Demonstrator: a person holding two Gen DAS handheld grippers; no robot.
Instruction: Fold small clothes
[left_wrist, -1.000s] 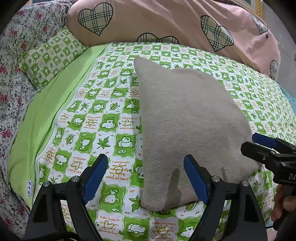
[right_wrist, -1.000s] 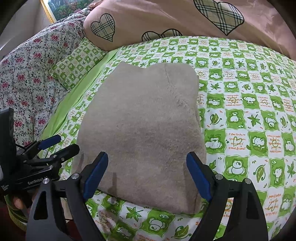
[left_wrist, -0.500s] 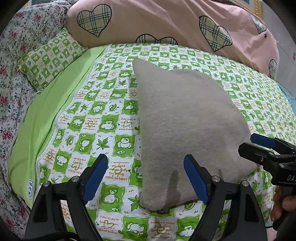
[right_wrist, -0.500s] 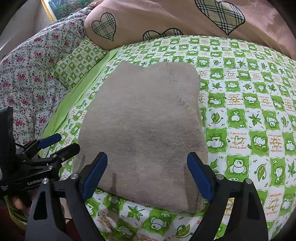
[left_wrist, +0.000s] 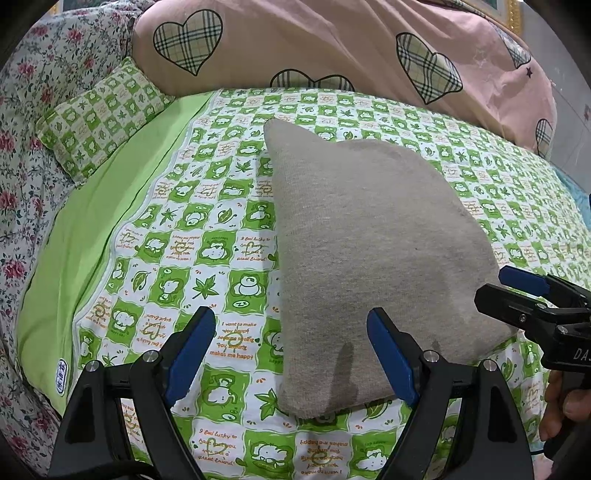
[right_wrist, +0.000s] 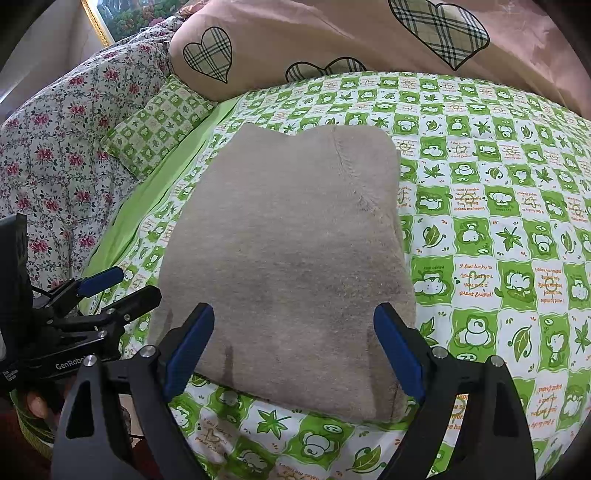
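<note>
grey knitted garment (right_wrist: 291, 266), folded to a flat pad, lies on the green-and-white checked bedsheet (right_wrist: 498, 236). beyond the garment: pink quilt with plaid hearts (left_wrist: 332, 48); small checked pillow (left_wrist: 99, 114) to its far left. left gripper (left_wrist: 291, 354) and right gripper (right_wrist: 293, 350) hover at the garment's near edge, jaws wide apart, gripping nothing.

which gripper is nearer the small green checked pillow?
Left. The left gripper hangs at the folded beige knit garment's pillow-side edge; the right gripper sits over the garment's middle, farther from the small green checked pillow.
</note>
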